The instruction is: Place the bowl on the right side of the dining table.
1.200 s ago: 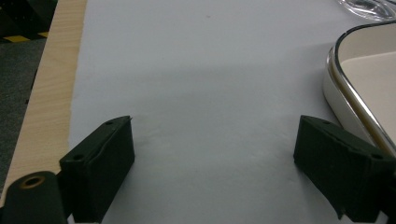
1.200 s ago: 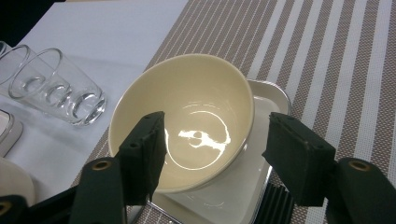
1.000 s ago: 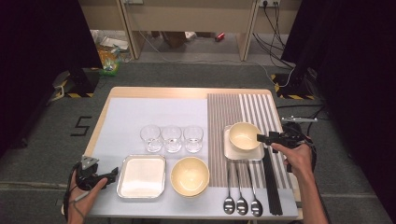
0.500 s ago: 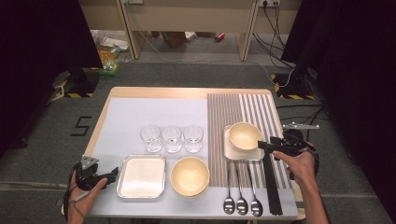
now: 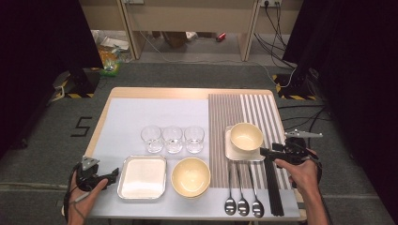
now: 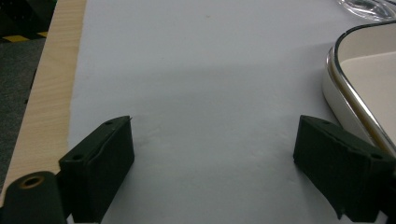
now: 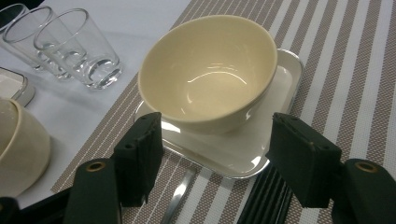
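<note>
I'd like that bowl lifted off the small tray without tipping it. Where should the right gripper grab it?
Take the bowl by its near rim, one jaw inside, one outside, coming from the right gripper side. It sits upright and empty on the small tray.

The bowl is cream, on a white tray with silver rim. The mat has brown and white stripes; the jaws are black.

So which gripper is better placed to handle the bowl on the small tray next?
Right. The right gripper is open just beside the small tray holding the bowl, jaws facing it. The left gripper sits open by the empty tray, across the table.
</note>
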`<state>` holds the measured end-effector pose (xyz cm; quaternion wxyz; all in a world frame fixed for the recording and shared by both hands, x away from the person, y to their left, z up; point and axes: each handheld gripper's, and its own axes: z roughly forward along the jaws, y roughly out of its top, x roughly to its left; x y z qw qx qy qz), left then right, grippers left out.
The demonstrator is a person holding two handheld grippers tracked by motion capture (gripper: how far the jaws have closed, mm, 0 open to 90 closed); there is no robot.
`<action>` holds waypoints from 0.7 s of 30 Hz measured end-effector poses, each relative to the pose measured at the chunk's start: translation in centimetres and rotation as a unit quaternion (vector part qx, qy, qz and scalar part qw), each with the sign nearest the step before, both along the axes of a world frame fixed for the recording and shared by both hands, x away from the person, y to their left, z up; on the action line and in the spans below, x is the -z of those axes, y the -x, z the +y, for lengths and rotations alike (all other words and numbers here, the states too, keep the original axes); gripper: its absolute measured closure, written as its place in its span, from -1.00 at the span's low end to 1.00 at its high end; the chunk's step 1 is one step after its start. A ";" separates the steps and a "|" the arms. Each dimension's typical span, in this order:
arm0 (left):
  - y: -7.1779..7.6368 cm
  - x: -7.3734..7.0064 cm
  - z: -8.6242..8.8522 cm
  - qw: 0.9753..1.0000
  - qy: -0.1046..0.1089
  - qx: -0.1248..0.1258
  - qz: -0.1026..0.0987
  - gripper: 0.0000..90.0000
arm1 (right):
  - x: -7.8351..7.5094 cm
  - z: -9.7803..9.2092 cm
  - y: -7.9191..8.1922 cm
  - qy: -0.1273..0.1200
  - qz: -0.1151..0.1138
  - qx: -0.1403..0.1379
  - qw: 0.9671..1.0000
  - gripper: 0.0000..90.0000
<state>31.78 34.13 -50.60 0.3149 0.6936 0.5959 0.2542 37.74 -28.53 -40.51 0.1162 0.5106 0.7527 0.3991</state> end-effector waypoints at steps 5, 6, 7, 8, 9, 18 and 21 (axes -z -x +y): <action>0.0 0.0 0.0 1.000 0.001 0.001 0.000 -0.75 | 0.2 0.1 0.5 -0.002 -0.002 -0.005 1.000 -0.20; 0.0 0.0 0.0 1.000 0.001 0.001 0.000 -0.75 | 0.3 0.1 0.6 -0.003 -0.001 -0.006 1.000 -0.19; 0.0 0.0 0.0 1.000 0.001 0.001 0.000 -0.75 | 0.4 0.1 0.7 -0.005 0.000 -0.007 1.000 -0.19; 0.0 0.0 0.0 1.000 0.001 0.001 0.000 -0.75 | 0.5 0.1 0.8 -0.005 0.000 -0.006 1.000 -0.19; 0.0 0.0 0.0 1.000 0.001 0.001 0.000 -0.75 | 0.5 0.1 0.8 -0.005 0.000 -0.006 1.000 -0.19; 0.0 0.0 0.0 1.000 0.001 0.001 0.000 -0.75 | 1.3 0.3 1.7 -0.003 0.001 -0.017 1.000 -0.17; 0.0 0.0 0.0 1.000 0.001 0.001 0.000 -0.75 | 1.4 0.5 2.0 -0.004 0.001 -0.017 1.000 -0.17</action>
